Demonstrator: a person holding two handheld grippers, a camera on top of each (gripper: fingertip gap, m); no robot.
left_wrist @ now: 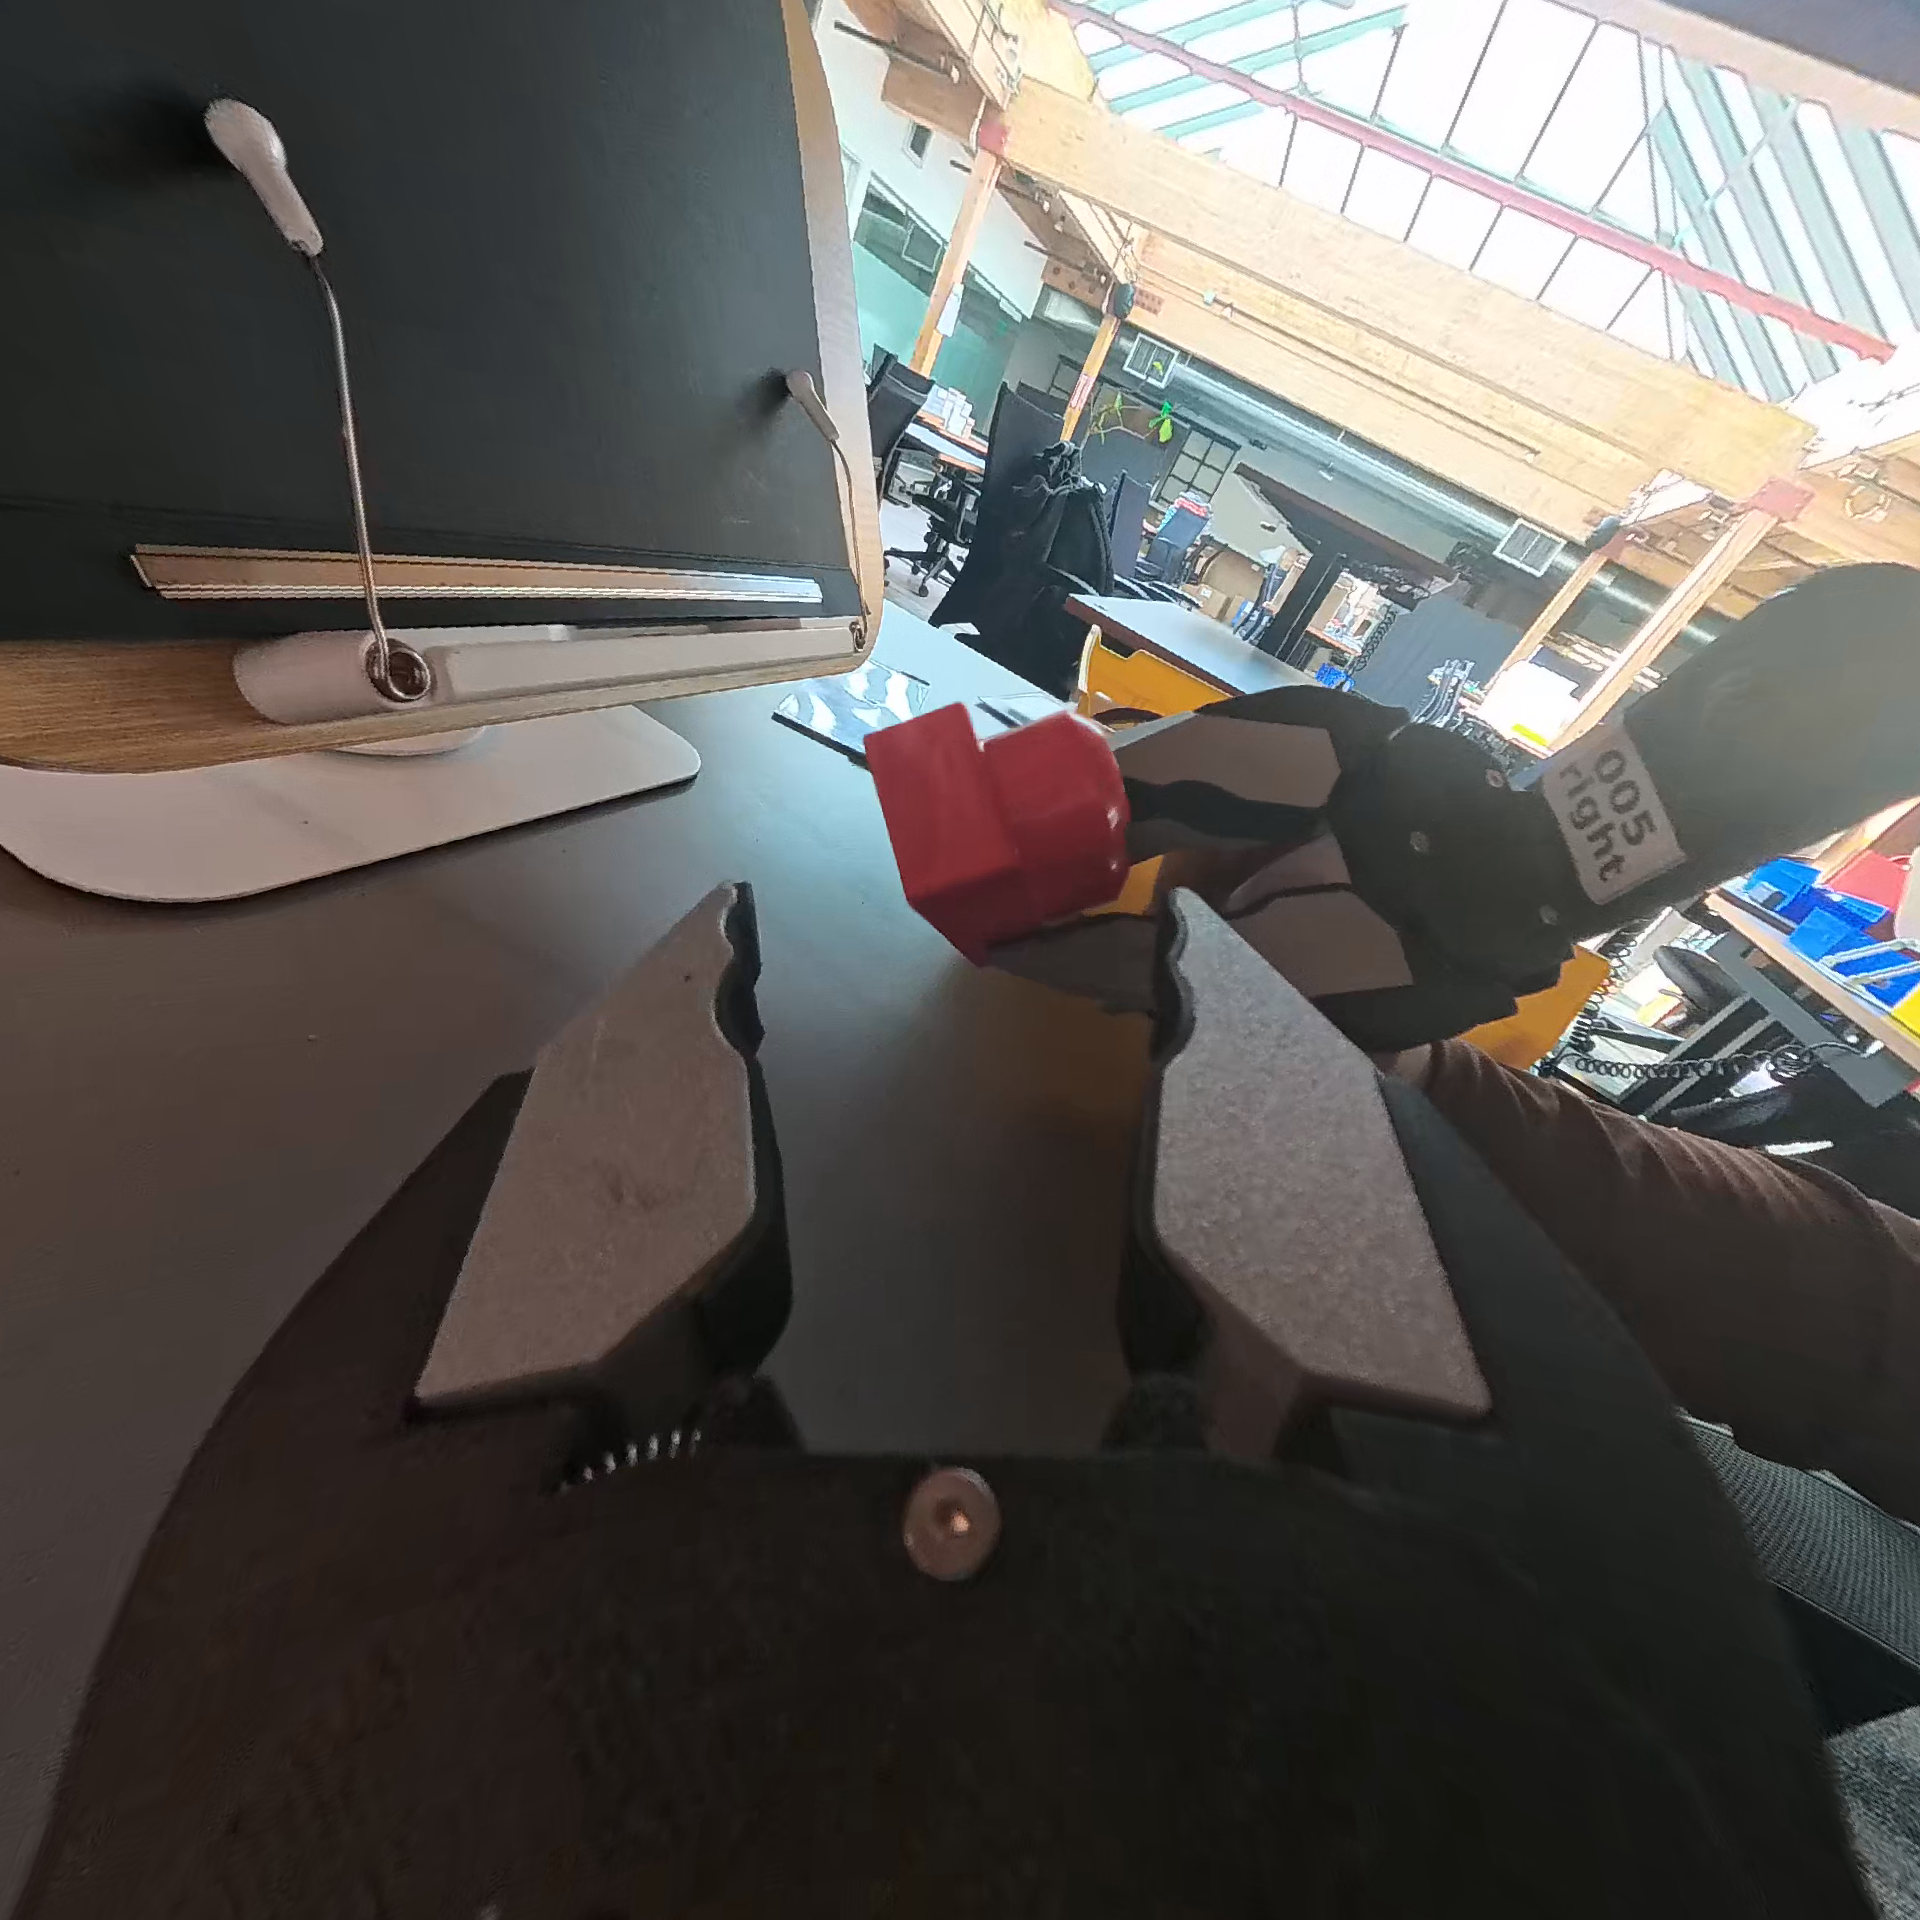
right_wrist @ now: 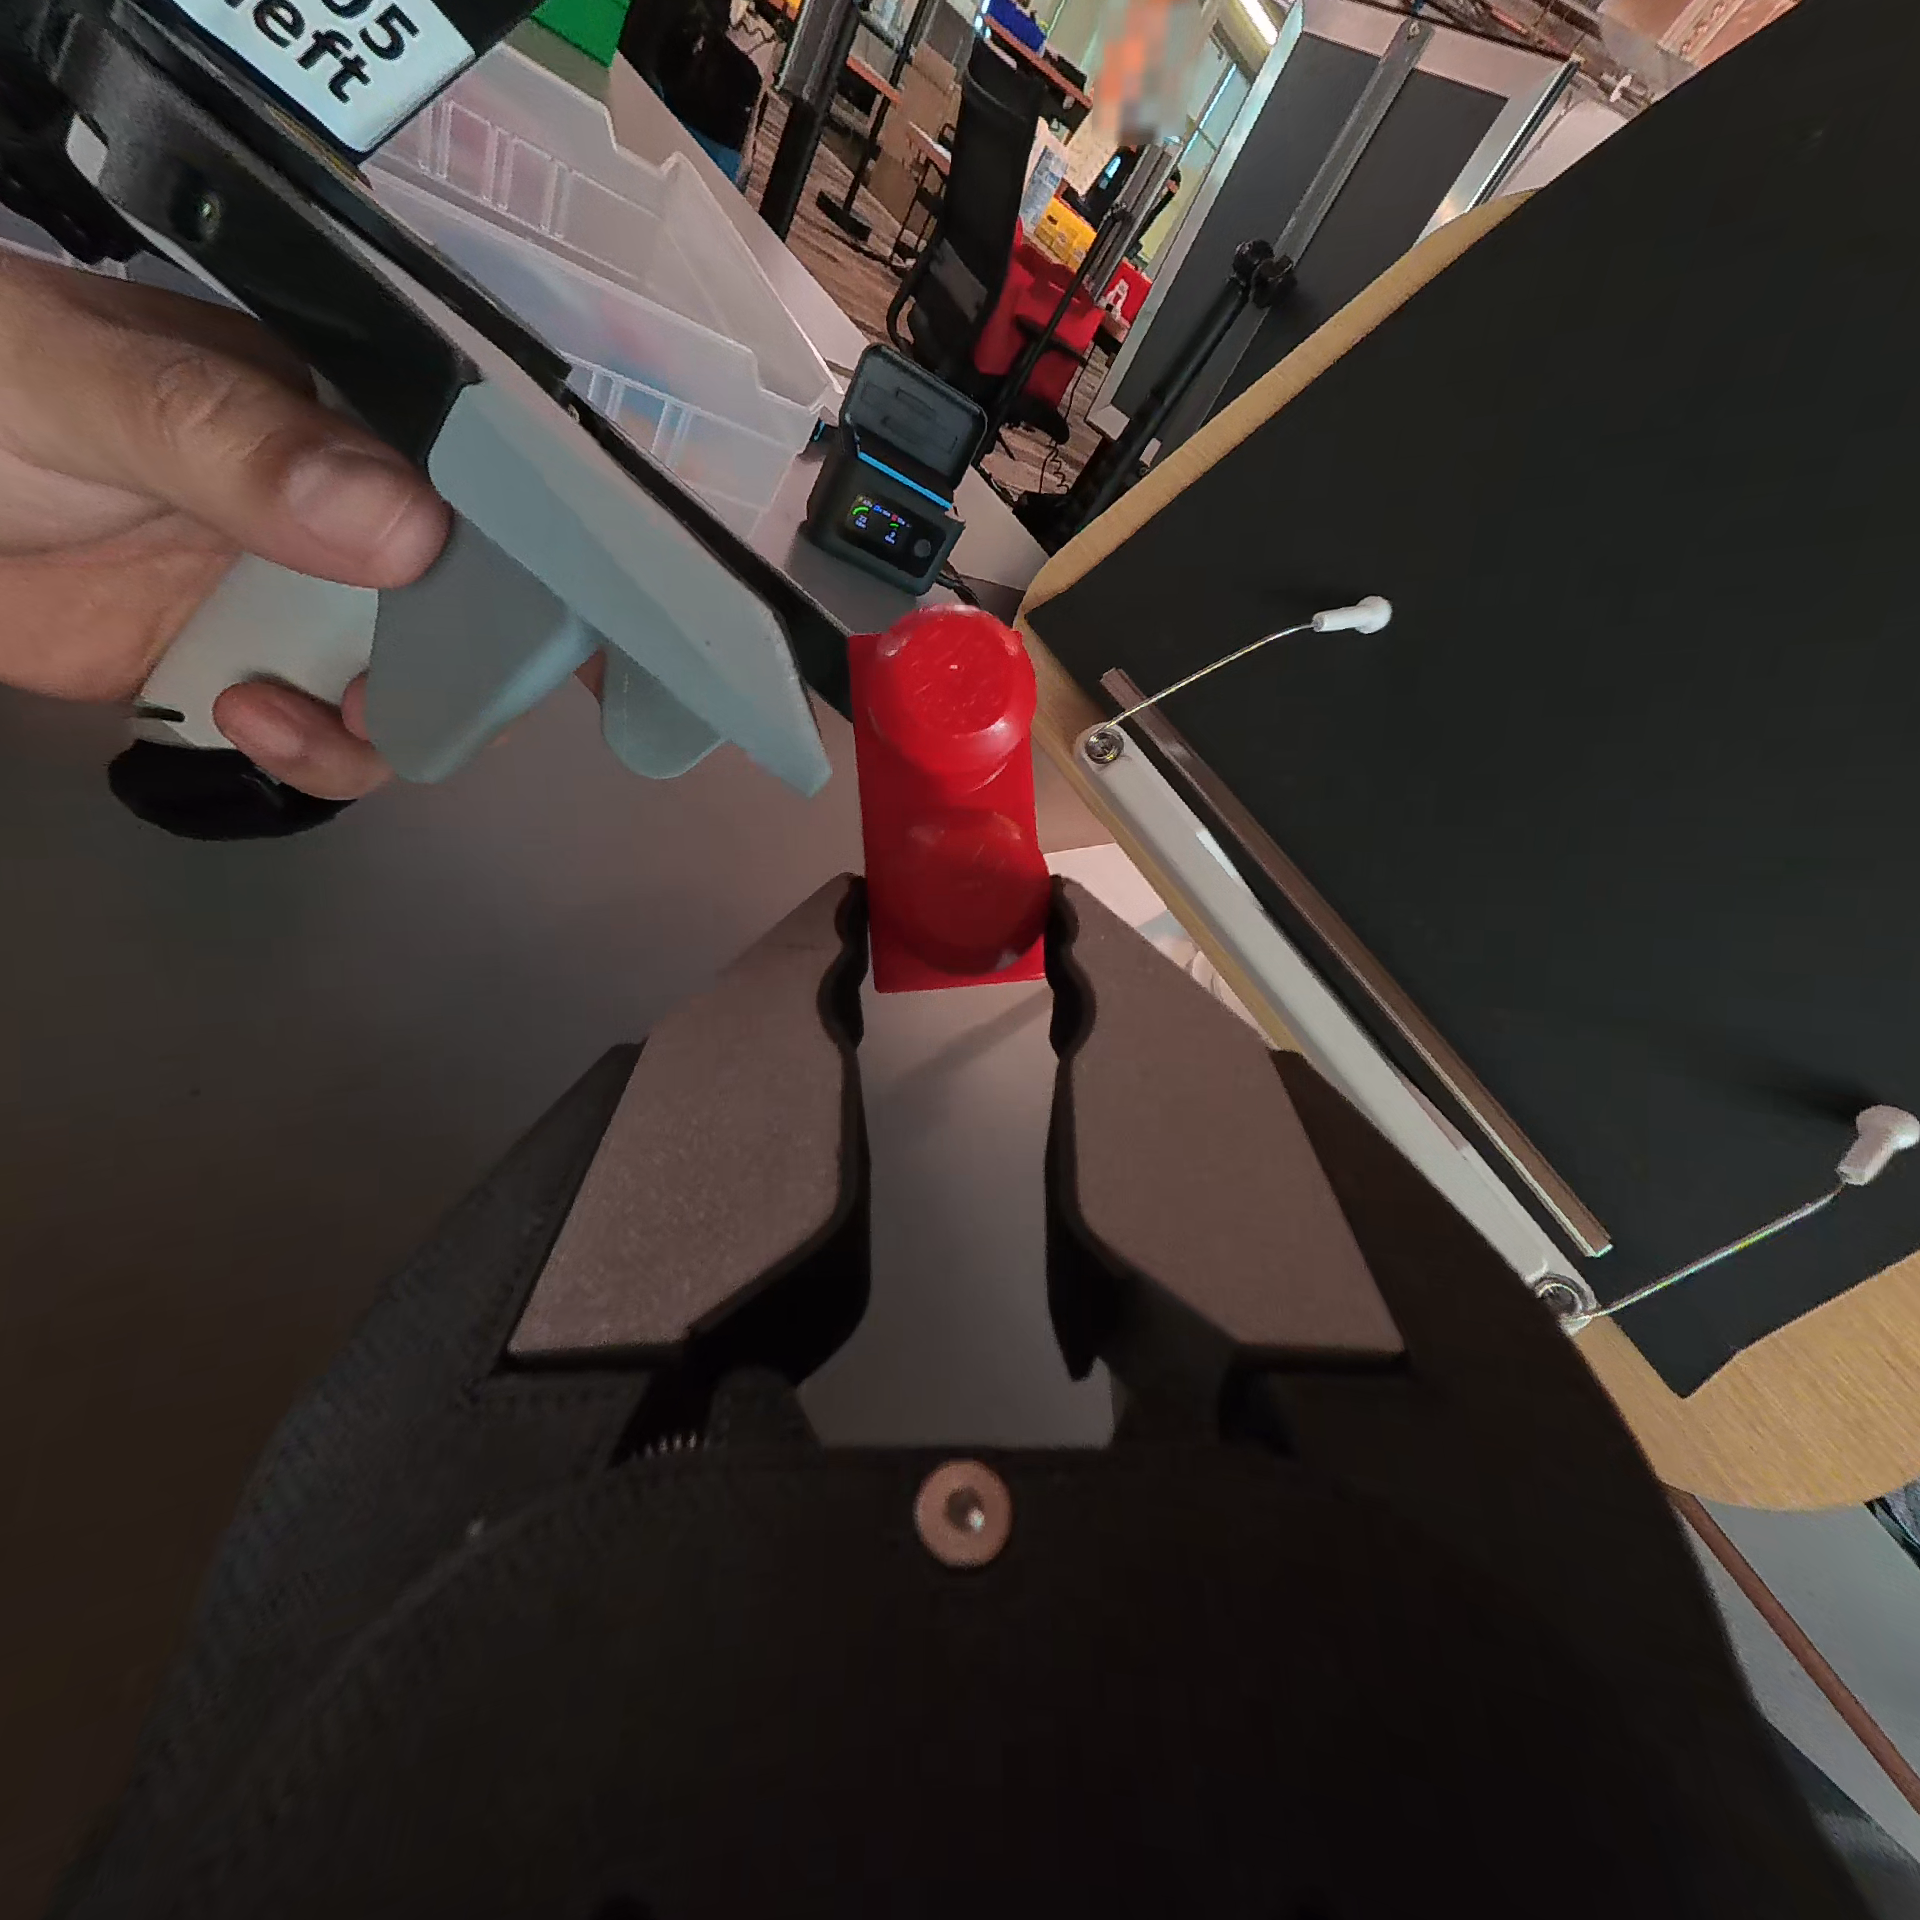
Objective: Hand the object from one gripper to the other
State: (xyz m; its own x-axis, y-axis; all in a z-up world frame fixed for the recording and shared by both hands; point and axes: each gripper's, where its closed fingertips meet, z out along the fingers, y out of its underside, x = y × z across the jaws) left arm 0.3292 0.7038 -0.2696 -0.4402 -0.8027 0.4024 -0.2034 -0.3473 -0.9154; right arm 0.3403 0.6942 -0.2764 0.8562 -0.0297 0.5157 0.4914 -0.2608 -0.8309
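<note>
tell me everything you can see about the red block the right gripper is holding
The red block looks like matte moulded or printed plastic: a flat rectangular base with two round, blunt studs standing out of it. The right hand-held gripper is shut on the end nearer its camera, its fingertips pressing the block's two sides. It is held up in the air above the dark table, touching nothing else. The free end points toward the left hand-held gripper, which is open and close by but not yet around it.

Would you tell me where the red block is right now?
The red block is clamped between the right gripper fingertips above the dark table, just beyond the open left gripper.
</note>
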